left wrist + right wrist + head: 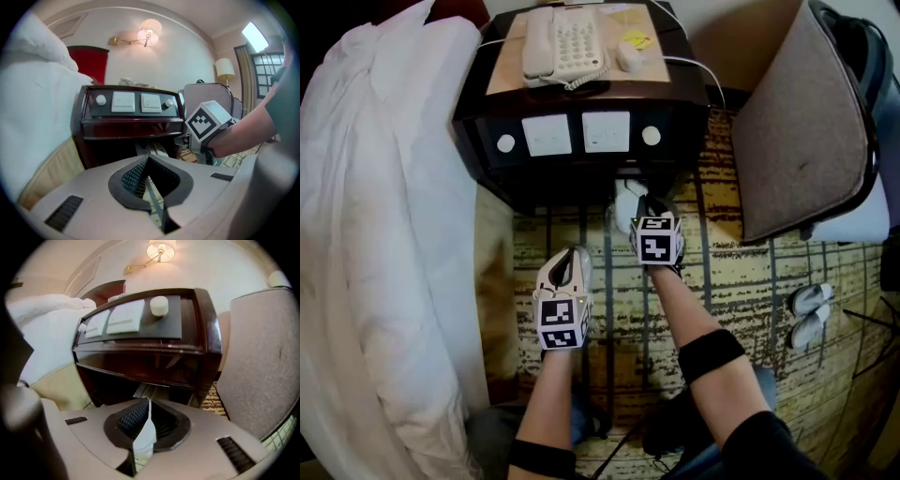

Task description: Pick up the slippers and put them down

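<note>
1. Head view.
   - The nightstand (581, 141) has an open recess under its switch panel. The recess is dark and I cannot make out what is in it.
   - The right gripper (643, 204) points at that recess, with a white slipper (625, 201) at its tip.
   - The left gripper (569, 261) is beside the right one and further from the nightstand, over the patterned carpet (722, 272).
   - A second pair of slippers (811, 314) lies on the carpet, well off to the right gripper's right.

2. Left gripper view.
   - The jaws are pressed together with nothing between them, and only a sliver of carpet shows through the seam.
   - Straight ahead, pale flat strips (151, 148) lie in the recess. I cannot tell whether they are slippers.
   - The right gripper's marker cube is ahead and to the right.

3. Right gripper view.
   - The jaws are clamped on the white slipper. It shows as a thin, smooth white edge standing upright in the seam, widening toward the camera.
   - The recess is directly ahead, past the tips.
</note>
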A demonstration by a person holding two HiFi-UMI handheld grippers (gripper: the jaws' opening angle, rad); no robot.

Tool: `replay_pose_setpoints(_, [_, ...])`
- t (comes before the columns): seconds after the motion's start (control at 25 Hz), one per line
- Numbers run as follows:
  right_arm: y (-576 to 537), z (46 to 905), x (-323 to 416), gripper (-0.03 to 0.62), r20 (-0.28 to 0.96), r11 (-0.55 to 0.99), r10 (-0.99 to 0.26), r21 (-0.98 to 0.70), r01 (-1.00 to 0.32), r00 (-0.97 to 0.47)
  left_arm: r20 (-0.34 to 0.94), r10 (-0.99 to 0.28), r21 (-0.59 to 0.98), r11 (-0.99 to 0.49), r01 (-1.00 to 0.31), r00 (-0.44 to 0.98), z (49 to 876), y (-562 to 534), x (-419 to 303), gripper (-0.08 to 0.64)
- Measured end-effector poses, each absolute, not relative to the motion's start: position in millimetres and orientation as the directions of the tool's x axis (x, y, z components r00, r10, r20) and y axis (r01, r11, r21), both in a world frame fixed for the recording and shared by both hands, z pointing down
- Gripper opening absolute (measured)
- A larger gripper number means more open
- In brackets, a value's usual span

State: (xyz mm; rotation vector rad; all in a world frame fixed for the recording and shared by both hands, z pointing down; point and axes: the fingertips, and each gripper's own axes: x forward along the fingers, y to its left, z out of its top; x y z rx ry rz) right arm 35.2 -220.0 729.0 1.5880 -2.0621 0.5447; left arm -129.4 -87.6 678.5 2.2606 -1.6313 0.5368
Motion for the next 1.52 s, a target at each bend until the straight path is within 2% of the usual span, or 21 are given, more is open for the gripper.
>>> replay_pose_setpoints(0.08, [-200.0, 697.9, 37.4, 0.007, 0.602, 0.258, -0.764, -0.042, -0.965, -0.23, 0.485, -0.822, 0.038, -0.32, -0.946, 0.298, 640.0, -77.6, -125.6, 0.002])
replay_pose_setpoints(0.44, [-116.5, 539.8, 41.5, 0.006, 0.638, 0.282, -0.718, -0.097, -0.954, -0.277, 0.513, -0.807, 0.028, -0.324, -0.946, 0.292, 462.0, -42.7, -135.0, 0.002])
replay_pose_setpoints(1.04, [5.3, 199.0, 94.4, 0.008, 0.527, 0.35, -0.768, -0.13, -0.928, -0.363, 0.481, -0.81, -0.005, -0.385, -0.923, 0.335, 146.4, 36.7, -121.7, 0.002])
replay_pose_setpoints(1.2, [32.0, 145.7, 109.8, 0.008, 0.514, 0.38, -0.771, -0.104, -0.919, -0.377, 0.452, -0.83, -0.002, -0.366, -0.931, 0.326, 94.5, 61.2, -129.4, 0.002])
replay_pose_setpoints(1.52, [58.6, 88.6, 127.9, 0.008, 0.467, 0.382, -0.799, -0.091, -0.919, -0.379, 0.428, -0.842, 0.001, -0.363, -0.932, 0.329, 47.5, 87.4, -143.4, 0.002])
